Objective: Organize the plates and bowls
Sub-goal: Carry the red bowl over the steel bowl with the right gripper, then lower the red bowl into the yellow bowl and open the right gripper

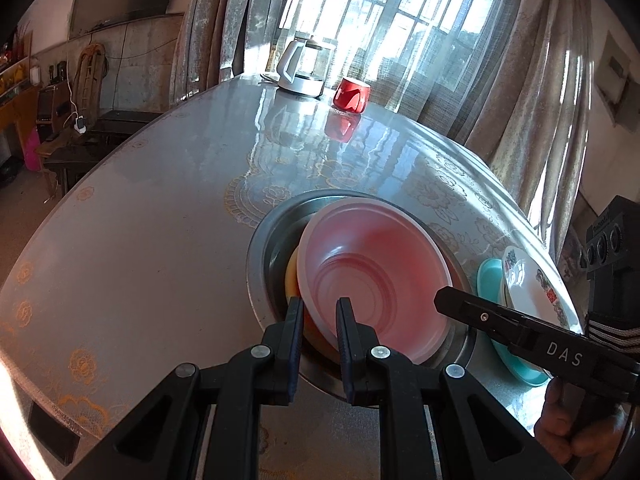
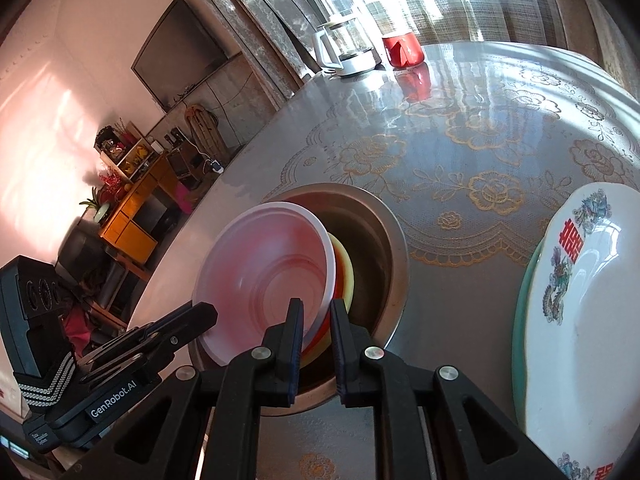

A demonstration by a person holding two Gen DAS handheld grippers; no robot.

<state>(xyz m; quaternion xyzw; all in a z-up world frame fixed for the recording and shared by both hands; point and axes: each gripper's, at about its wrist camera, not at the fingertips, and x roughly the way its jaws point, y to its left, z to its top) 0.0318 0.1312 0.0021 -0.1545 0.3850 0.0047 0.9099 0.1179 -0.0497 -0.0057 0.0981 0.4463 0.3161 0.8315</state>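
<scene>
Left hand-held gripper is clamped on the pink bowl rim; right hand-held gripper pinches the opposite rim. Bowl is held tilted over the steel basin on the counter, atop nested bowls. Next: seat, release.

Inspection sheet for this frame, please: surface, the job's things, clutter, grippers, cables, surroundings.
Surface: round table under a glossy cover with a gold flower print.
Job's things: pink bowl tilted on yellow and orange bowls inside a metal basin; patterned white plate on a teal plate beside the basin.
Clutter: white kettle and red cup at the far edge.
Grippers: left gripper and right gripper both clamp the bowl stack's near rim.
Cables: white charger lead by the wall.
Surroundings: curtained window, wall screen, wooden cabinet.
</scene>
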